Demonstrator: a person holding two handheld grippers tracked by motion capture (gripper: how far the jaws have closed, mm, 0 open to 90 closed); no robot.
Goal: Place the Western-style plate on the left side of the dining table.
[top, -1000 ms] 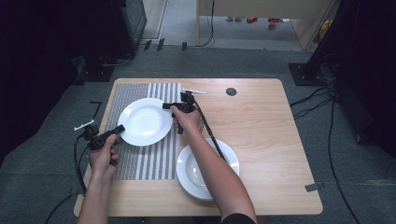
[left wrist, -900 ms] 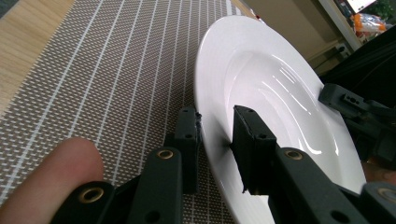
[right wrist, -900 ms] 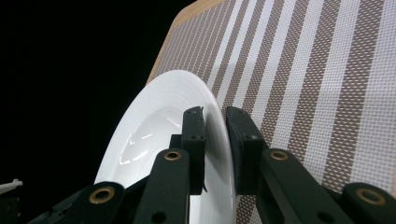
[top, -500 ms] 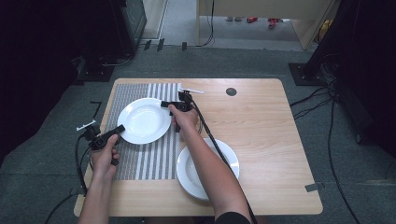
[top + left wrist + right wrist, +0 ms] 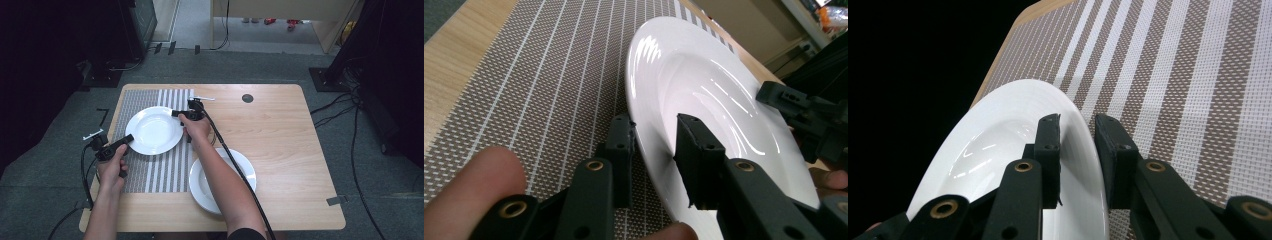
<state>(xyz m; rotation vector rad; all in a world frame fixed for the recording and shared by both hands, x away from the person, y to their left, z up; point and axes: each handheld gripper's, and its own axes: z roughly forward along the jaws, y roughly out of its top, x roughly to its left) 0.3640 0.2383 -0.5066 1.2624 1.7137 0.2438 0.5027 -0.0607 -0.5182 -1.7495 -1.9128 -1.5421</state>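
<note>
Left of frame centre in the high view, the plate (image 5: 153, 130) lies on the striped mat (image 5: 150, 165). Left gripper (image 5: 656, 150) and right gripper (image 5: 1077, 150) straddle opposite rims, jaws narrow but apparently not clamped. Uneven squeezing could tip or slide it across the bench (image 5: 290, 150).

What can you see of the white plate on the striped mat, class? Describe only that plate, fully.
The white plate is round, glossy and ceramic-looking, with a broad flat rim around a shallow well, and it is empty. It sits over the striped mat at the table's left. The left tongs straddle its near-left rim, one jaw above and one below; the right tongs straddle the opposite rim likewise. Whether it rests on the mat or is just lifted cannot be told.
</note>
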